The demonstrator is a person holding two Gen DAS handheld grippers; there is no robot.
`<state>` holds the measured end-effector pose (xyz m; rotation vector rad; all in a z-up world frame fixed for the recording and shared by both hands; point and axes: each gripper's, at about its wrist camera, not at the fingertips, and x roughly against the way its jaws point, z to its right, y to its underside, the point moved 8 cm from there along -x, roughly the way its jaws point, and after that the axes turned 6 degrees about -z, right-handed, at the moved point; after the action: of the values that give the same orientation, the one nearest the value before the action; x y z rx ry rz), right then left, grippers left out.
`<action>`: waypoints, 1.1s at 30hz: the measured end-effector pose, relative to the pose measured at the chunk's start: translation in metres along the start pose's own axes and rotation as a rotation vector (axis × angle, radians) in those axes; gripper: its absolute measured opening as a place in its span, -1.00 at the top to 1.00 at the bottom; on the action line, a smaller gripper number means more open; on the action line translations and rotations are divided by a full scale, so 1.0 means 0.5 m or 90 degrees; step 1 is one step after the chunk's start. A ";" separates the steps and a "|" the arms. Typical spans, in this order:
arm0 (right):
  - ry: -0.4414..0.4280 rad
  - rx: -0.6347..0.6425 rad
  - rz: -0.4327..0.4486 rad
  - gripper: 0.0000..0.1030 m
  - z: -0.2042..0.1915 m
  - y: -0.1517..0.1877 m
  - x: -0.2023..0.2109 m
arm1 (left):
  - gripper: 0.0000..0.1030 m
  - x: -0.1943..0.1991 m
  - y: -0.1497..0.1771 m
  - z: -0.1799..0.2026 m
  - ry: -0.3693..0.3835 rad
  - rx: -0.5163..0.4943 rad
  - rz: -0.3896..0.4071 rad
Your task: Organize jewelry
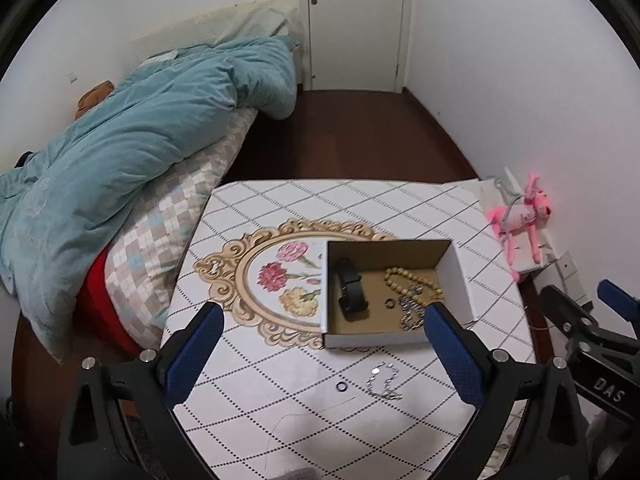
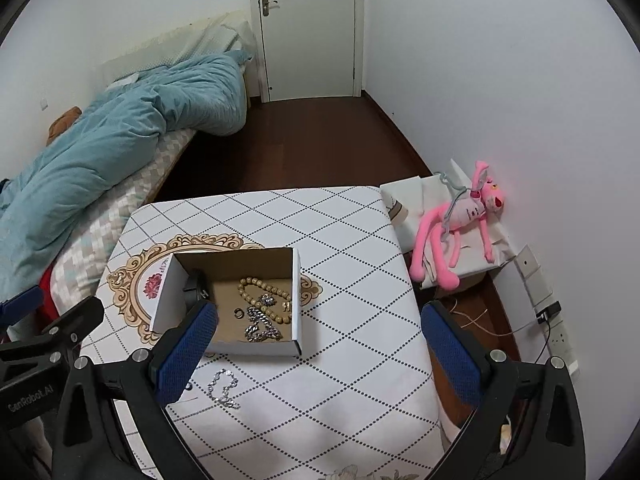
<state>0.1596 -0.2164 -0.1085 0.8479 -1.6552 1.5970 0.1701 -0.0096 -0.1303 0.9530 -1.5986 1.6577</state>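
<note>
I am holding both grippers above the desk [image 1: 280, 208], the left gripper [image 1: 320, 344] and right gripper [image 2: 316, 344] each with fingers spread wide and gripping nothing. The cardboard box [image 2: 296, 304] is sitting on the desk, holding a bead bracelet [image 2: 256, 286], a silver chain [image 2: 260, 328], a ring [image 2: 238, 312] and a black band [image 1: 350, 290]. Just before the box, a thin chain [image 1: 384, 384] and a small ring [image 1: 342, 387] are lying on the cloth.

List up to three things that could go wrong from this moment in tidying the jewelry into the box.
1. The small ring lies flat on the tablecloth, so wide pads may slip off it.
2. The silver chain may dangle and snag the box wall.
3. Jewelry already inside could tangle with it.
</note>
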 end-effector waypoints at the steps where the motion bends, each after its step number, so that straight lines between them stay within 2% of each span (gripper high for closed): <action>1: -0.005 -0.004 -0.010 -1.00 0.000 0.007 -0.007 | -0.98 -0.011 0.005 -0.004 -0.005 0.000 -0.008; 4: -0.021 -0.003 -0.048 -1.00 -0.008 0.034 -0.044 | -0.98 -0.059 0.037 -0.026 -0.024 0.006 -0.043; 11: -0.087 0.001 -0.180 -1.00 -0.078 0.169 -0.207 | -0.98 -0.188 0.157 -0.105 -0.089 0.018 -0.153; 14: -0.100 0.012 -0.208 -0.89 -0.120 0.213 -0.260 | -0.98 -0.219 0.195 -0.132 -0.112 0.023 -0.178; 20: -0.090 0.049 -0.218 -0.43 -0.184 0.245 -0.330 | -0.98 -0.253 0.238 -0.172 -0.130 0.038 -0.214; 21: -0.080 0.069 -0.202 -0.24 -0.194 0.244 -0.331 | -0.98 -0.255 0.240 -0.174 -0.131 0.037 -0.215; 23: -0.045 0.101 -0.185 -0.07 -0.202 0.245 -0.334 | -0.98 -0.257 0.242 -0.174 -0.132 0.034 -0.215; 25: -0.039 0.113 -0.172 0.45 -0.202 0.246 -0.331 | -0.98 -0.261 0.242 -0.170 -0.130 0.031 -0.215; 26: -0.044 0.108 -0.177 0.87 -0.198 0.246 -0.330 | -0.98 -0.262 0.241 -0.166 -0.126 0.030 -0.215; 29: -0.064 0.083 -0.188 0.88 -0.176 0.248 -0.327 | -0.98 -0.261 0.234 -0.147 -0.108 0.027 -0.212; 33: -0.081 0.031 -0.175 0.88 -0.115 0.236 -0.299 | -0.98 -0.261 0.221 -0.100 -0.071 0.007 -0.200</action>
<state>0.1473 -0.1550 -0.2971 1.1691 -1.5124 1.4227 0.1431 0.0389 -0.2996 1.2507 -1.4240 1.4197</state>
